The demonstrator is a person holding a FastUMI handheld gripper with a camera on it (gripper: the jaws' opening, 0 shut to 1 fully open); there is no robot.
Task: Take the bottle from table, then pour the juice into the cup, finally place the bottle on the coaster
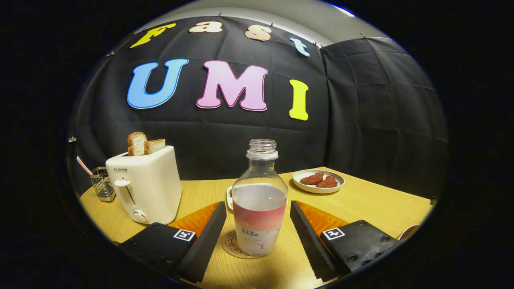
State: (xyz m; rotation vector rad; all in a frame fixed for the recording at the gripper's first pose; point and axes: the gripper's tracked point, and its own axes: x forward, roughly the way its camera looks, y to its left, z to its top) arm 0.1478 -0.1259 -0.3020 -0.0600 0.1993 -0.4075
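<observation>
An uncapped clear bottle (260, 200) with a pink and white label and pale liquid up to its shoulder stands upright on a round coaster (232, 243) on the wooden table (373, 204). It is between my two fingers, and my gripper (258, 208) is open, with a small gap on each side of the bottle. Neither finger touches it. A pale rim (409, 231), possibly the cup, peeks out just right of the right finger.
A white toaster (144, 184) with two bread slices stands left of the bottle. A wire holder (102, 184) with a straw is behind the toaster. A plate (318, 181) with reddish pieces lies beyond the bottle to the right. A small white item (229, 197) sits behind the bottle.
</observation>
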